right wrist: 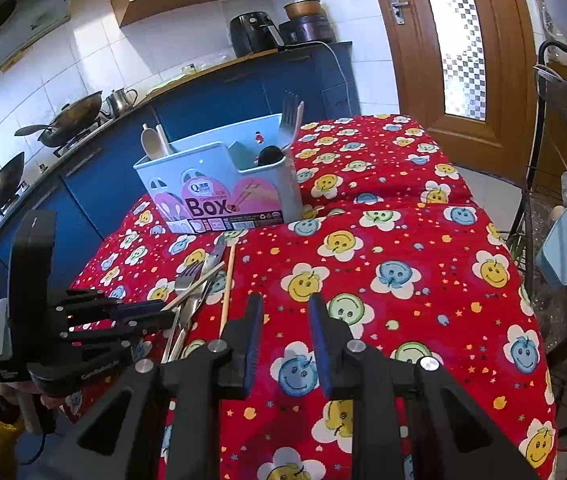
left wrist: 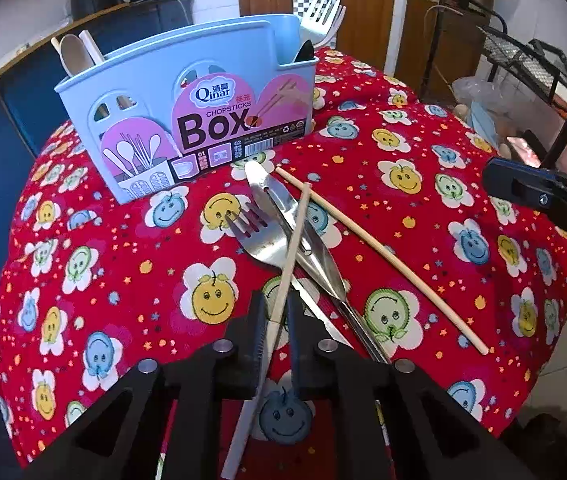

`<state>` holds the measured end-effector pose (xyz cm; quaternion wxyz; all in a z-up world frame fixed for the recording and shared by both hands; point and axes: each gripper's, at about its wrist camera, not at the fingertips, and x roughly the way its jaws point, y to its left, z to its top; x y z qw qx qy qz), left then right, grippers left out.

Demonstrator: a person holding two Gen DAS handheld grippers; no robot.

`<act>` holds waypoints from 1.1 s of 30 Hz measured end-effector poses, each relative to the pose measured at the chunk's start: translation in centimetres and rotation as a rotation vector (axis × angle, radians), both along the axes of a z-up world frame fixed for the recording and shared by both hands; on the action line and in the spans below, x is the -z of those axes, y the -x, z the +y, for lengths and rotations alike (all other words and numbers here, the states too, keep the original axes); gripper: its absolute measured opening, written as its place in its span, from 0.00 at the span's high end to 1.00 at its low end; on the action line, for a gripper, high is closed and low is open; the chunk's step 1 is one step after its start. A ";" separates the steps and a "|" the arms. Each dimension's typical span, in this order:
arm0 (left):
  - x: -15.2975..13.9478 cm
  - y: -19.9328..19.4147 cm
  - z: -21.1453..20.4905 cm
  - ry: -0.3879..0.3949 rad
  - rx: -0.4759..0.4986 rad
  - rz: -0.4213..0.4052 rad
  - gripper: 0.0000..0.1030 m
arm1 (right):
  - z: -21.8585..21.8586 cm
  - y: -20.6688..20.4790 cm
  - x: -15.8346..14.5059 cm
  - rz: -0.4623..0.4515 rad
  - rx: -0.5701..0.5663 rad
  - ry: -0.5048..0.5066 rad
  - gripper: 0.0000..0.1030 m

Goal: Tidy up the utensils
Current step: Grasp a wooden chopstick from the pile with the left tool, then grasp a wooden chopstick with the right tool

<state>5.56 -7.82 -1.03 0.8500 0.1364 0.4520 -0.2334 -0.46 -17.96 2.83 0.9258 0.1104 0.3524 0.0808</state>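
Left gripper (left wrist: pixel 275 312), seen from its own wrist: the jaws are nearly closed, and a pale wooden chopstick (left wrist: pixel 289 256) runs between the pads, which appear to press on it, though the contact itself is partly masked by the black fingers. The chopstick slants up and away from the gripper, crossing over a metal fork (left wrist: pixel 257 238) and a metal knife (left wrist: pixel 283 216) that lie on the table (left wrist: pixel 423 208), covered in a red smiley-flower cloth. Just right of the gripper a second chopstick (left wrist: pixel 379 256) lies flat on the cloth, apart from the others. Ahead of the gripper stands the blue utensil box (left wrist: pixel 187 92), already holding a wooden spoon (left wrist: pixel 73 54) at its left end and a white fork (left wrist: pixel 321 16) at its right end. Right gripper (right wrist: pixel 285 308): jaws partly open with nothing between them, held above bare cloth, the left gripper lying to its left.
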 end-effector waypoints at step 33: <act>-3.2 0.2 10.0 0.368 -0.285 -0.116 0.95 | 6.3 -5.7 1.7 0.280 -0.207 0.129 0.74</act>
